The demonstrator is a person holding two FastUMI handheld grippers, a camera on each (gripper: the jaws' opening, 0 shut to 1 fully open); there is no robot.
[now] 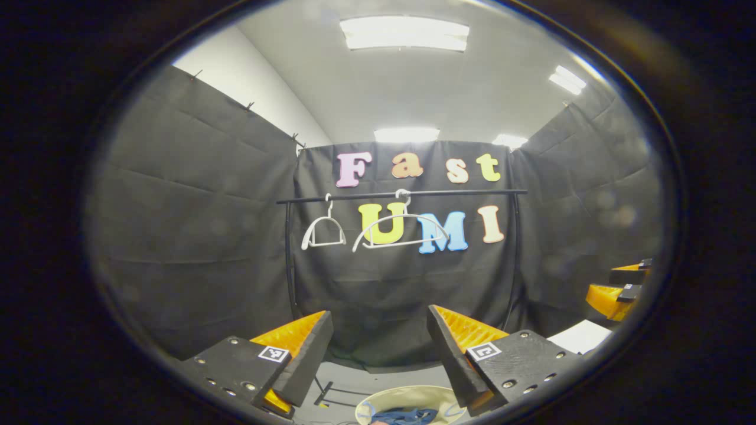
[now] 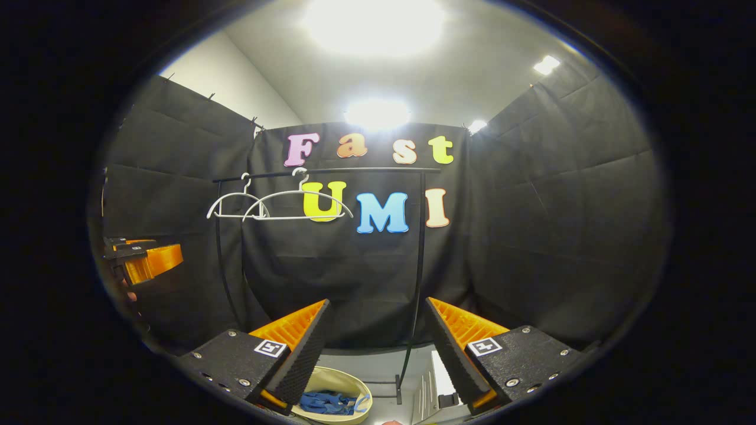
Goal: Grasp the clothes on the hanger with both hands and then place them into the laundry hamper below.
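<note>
Far beyond both jaws we see the rail [image 1: 401,193] with two bare hangers [image 1: 400,230]. Below the jaws sits the hamper [image 2: 348,381], blue clothes [image 2: 322,401] inside. Our left gripper [image 1: 378,354] and right gripper [image 2: 375,348] stand open, empty. The right gripper view catches the other gripper left of its jaws; the left gripper view catches it right.

The right gripper [image 2: 378,348] is hovering with jaws apart above the hamper [image 2: 331,396] holding blue clothes [image 2: 322,402], two bare hangers [image 2: 277,203] hanging far left.
</note>
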